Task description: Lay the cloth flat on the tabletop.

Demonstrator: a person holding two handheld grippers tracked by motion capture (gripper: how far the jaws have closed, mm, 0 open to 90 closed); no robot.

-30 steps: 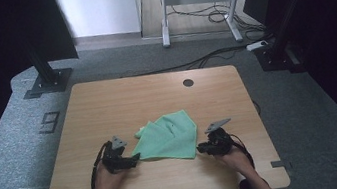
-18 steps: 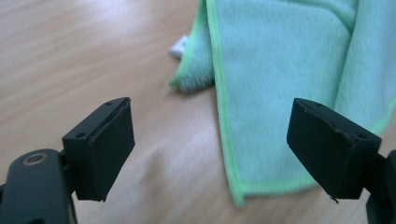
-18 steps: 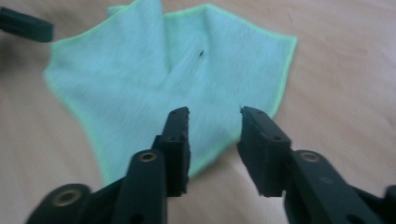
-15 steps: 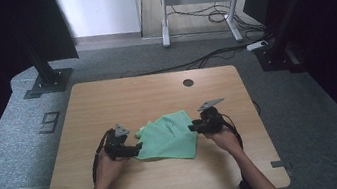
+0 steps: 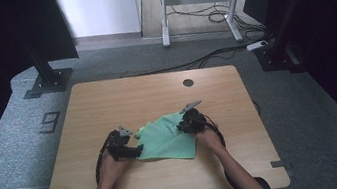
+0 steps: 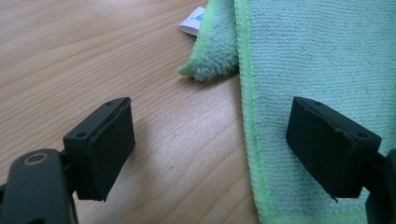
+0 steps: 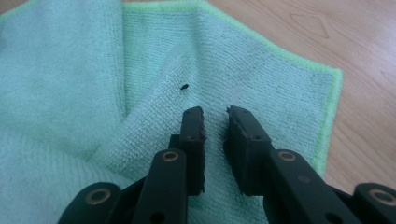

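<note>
The wooden table [image 5: 108,108] takes up the middle of the high view, and the green cloth [image 5: 168,137] lies rumpled on it a little below centre, partly doubled over itself, between the person's two hands. The work in hand looks like folding or straightening this cloth, and the next good move seems to be a clean grip on each side.

The left gripper [image 5: 137,150] sits at the cloth's left edge in the high view. In the left gripper view its jaws stand wide apart with nothing pressed between them: one pad hovers over bare wood at the lower left of the frame, the other over the cloth at the lower right, so the stitched hem [image 6: 247,116] runs up between them. To grip well, it should probably settle lower so that the hem lies squarely between the pads before they close.

The right gripper [image 5: 181,125] is at the cloth's upper right in the high view. Its jaws have just been closing and now stand nearly together with a narrow gap; in the right gripper view they hover above a raised crease [image 7: 154,93] near the frame's centre, and no cloth is pinched. A small dark speck [image 7: 184,86] lies just beyond the tips.

A white tag [image 6: 192,22] peeks out at the top of the left gripper view, beside a turned-under corner [image 6: 210,60]; that corner likely wants flattening.
</note>
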